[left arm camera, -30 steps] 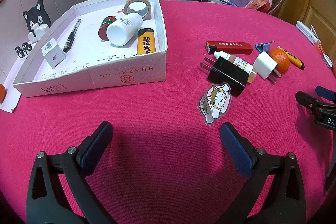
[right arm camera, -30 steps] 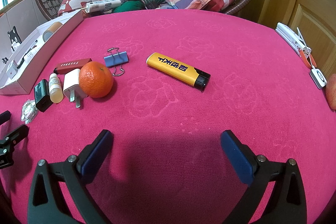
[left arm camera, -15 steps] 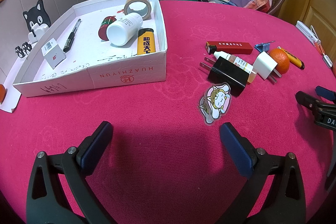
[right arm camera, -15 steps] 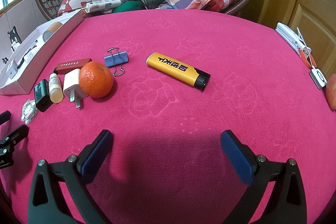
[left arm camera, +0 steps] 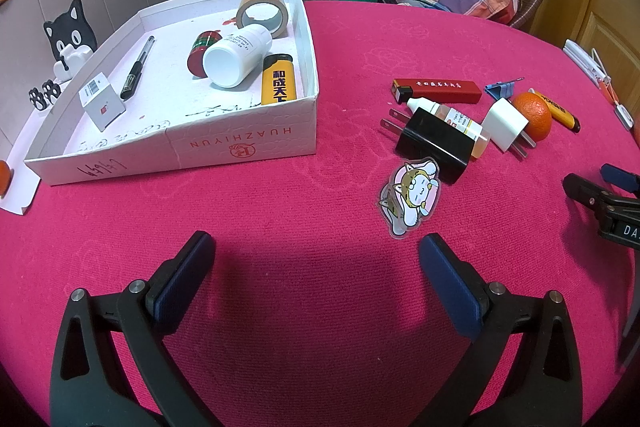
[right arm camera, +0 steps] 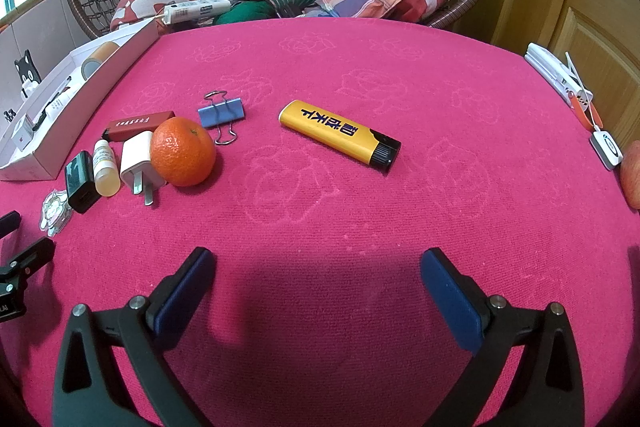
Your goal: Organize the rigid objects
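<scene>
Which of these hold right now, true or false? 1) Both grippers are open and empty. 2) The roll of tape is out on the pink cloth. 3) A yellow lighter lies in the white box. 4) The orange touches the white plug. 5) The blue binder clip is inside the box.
1) True: the left gripper and the right gripper are open, nothing between their fingers.
2) False: the roll of tape sits in the white box.
3) True: a yellow lighter lies there beside the white bottle.
4) True: the orange rests against the white plug.
5) False: the blue binder clip lies on the pink cloth.
</scene>
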The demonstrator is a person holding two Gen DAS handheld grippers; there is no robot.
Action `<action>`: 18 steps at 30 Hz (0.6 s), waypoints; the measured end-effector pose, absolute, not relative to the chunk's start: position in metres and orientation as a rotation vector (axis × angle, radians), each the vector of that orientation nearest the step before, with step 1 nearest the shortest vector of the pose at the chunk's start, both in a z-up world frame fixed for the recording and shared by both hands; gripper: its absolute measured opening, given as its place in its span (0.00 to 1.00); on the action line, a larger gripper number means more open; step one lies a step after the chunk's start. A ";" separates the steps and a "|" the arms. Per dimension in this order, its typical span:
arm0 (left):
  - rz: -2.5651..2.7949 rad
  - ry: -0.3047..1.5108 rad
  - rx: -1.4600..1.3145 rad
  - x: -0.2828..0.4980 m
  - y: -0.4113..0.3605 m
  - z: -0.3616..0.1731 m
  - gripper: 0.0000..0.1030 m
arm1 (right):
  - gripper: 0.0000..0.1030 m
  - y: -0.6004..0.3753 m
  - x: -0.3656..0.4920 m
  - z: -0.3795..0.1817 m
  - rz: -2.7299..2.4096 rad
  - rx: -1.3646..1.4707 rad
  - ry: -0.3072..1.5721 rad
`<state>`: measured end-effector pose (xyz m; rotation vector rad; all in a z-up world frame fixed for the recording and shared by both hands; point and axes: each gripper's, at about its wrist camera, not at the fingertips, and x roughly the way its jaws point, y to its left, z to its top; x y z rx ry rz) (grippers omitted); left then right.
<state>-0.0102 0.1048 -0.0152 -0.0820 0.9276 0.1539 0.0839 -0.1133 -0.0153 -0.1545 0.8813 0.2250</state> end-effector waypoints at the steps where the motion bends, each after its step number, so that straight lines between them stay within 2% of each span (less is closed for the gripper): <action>1: 0.154 0.928 -0.082 -0.010 0.105 -0.015 1.00 | 1.00 -0.113 0.084 -0.015 0.225 -0.154 0.881; 18: 0.154 0.928 -0.082 -0.010 0.105 -0.015 1.00 | 1.00 -0.113 0.083 -0.015 0.225 -0.154 0.881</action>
